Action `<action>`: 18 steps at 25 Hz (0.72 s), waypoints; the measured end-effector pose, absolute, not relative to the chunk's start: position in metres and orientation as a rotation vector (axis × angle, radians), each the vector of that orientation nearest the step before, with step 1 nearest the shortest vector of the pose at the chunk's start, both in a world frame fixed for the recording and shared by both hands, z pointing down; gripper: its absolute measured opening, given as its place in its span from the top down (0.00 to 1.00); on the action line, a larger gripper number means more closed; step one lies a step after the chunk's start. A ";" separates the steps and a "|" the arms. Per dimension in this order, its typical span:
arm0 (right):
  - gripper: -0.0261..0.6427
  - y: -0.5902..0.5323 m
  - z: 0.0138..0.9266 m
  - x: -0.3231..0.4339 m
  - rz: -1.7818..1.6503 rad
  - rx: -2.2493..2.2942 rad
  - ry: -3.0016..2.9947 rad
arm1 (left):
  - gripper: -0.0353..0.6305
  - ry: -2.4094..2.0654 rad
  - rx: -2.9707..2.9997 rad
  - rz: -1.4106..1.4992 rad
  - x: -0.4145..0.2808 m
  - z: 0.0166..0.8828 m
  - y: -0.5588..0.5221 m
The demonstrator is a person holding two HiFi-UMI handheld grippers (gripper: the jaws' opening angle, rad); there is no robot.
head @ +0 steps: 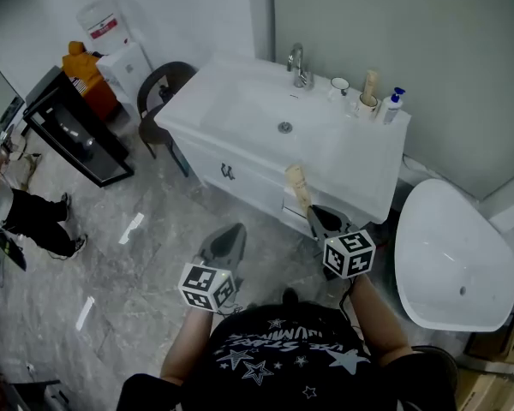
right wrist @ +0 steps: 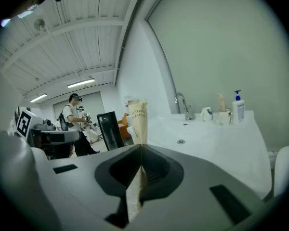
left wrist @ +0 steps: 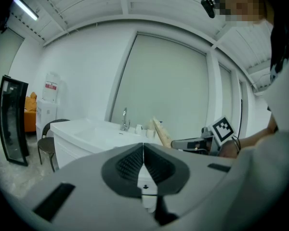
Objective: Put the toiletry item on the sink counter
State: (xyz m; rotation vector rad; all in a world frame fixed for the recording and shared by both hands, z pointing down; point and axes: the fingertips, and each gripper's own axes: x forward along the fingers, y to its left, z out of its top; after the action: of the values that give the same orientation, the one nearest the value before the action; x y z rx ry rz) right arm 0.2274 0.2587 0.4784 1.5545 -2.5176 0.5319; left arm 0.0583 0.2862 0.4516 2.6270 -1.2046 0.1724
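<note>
Right tool is clamped on the lower end of a paper toothbrush pack. The pack sticks up out of it, up in the air by the front edge of the white sink bench, not on it. Left tool is clenched on nothing.

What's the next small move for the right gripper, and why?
Probably ease the right gripper forward over the sink counter. Its fingers are shut on the toothbrush packet, which in the head view looks short of the counter's front edge; bare counter lies just ahead.
</note>
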 end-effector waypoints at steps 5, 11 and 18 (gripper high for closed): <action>0.93 0.247 0.482 0.242 0.542 1.503 -2.556 | 0.92 -1.261 2.603 0.172 0.073 0.451 0.282; 0.93 0.236 0.494 0.243 0.590 1.404 -2.601 | 0.92 -1.343 2.551 0.189 0.078 0.453 0.286; 0.93 0.219 0.509 0.231 0.640 1.342 -2.609 | 0.92 -1.399 2.489 0.200 0.063 0.463 0.282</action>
State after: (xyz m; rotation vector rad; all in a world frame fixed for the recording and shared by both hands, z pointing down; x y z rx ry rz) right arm 0.2309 0.2187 0.5092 1.3421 -2.6089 0.6399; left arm 0.0628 0.2819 0.4632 2.4891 -1.3987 0.2004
